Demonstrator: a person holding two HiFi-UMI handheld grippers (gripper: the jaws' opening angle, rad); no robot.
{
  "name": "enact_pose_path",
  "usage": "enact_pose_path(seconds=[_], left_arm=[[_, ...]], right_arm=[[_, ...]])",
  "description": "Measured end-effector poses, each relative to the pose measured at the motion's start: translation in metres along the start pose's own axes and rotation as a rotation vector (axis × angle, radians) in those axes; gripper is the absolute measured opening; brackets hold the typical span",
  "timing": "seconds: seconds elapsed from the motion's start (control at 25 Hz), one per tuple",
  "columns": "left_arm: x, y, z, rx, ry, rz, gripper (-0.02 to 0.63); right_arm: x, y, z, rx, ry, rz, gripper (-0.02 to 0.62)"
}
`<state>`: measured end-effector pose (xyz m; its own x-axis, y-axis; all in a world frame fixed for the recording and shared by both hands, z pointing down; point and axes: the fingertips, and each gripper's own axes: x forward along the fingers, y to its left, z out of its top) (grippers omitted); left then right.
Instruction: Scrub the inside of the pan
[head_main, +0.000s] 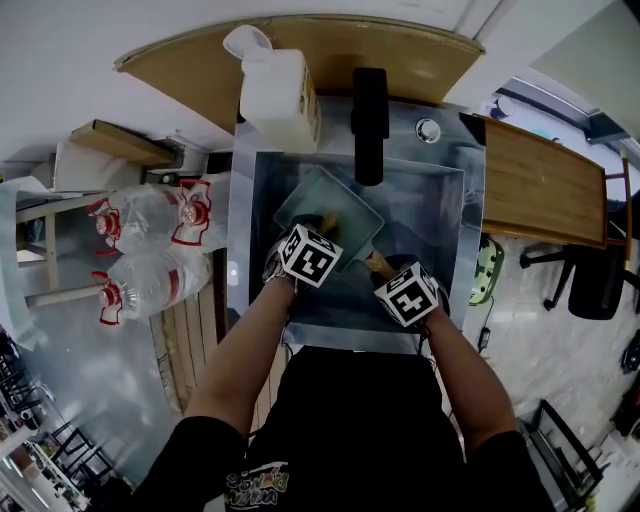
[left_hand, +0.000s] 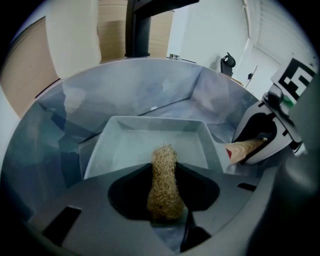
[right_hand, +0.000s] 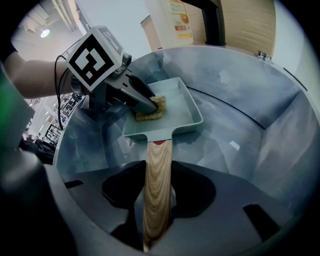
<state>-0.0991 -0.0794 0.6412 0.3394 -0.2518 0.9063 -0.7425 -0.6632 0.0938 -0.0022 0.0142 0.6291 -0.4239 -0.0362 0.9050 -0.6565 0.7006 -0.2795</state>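
A pale green rectangular pan (head_main: 325, 215) (left_hand: 150, 142) (right_hand: 175, 112) lies in the steel sink (head_main: 440, 200). Its wooden handle (right_hand: 157, 190) (left_hand: 245, 148) (head_main: 378, 265) runs back between the jaws of my right gripper (head_main: 385, 270) (right_hand: 156, 220), which is shut on it. My left gripper (head_main: 322, 232) (left_hand: 165, 200) (right_hand: 147, 107) is shut on a tan fibrous scrubber (left_hand: 164, 182) (right_hand: 150, 109) (head_main: 328, 222). The scrubber's tip sits inside the pan near its left wall.
A black faucet (head_main: 370, 120) overhangs the sink's back edge. A white jug (head_main: 278, 95) stands at the back left of the counter. Clear water bottles (head_main: 150, 250) lie to the left of the sink, and a wooden desk (head_main: 545, 180) is at the right.
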Motion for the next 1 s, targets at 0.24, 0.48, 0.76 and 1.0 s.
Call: enact_pose_path(seconds=[0.24, 0.48, 0.76, 1.0], left_arm=[[0.002, -0.027, 0.0, 0.007, 0.021, -0.086, 0.141], [0.005, -0.05, 0.0, 0.002, 0.04, -0.166, 0.14], [-0.001, -0.05, 0.002, -0.052, 0.059, -0.247, 0.133], [-0.007, -0.046, 0.007, -0.195, -0.006, -0.299, 0.135]], right_arm=[[-0.001, 0.001, 0.0, 0.009, 0.006, 0.002, 0.161], [0.0, -0.001, -0.001, 0.012, 0.006, -0.001, 0.161], [0.0, 0.0, 0.0, 0.013, -0.001, 0.0, 0.161], [0.0, -0.001, 0.0, 0.011, 0.004, 0.0, 0.161]])
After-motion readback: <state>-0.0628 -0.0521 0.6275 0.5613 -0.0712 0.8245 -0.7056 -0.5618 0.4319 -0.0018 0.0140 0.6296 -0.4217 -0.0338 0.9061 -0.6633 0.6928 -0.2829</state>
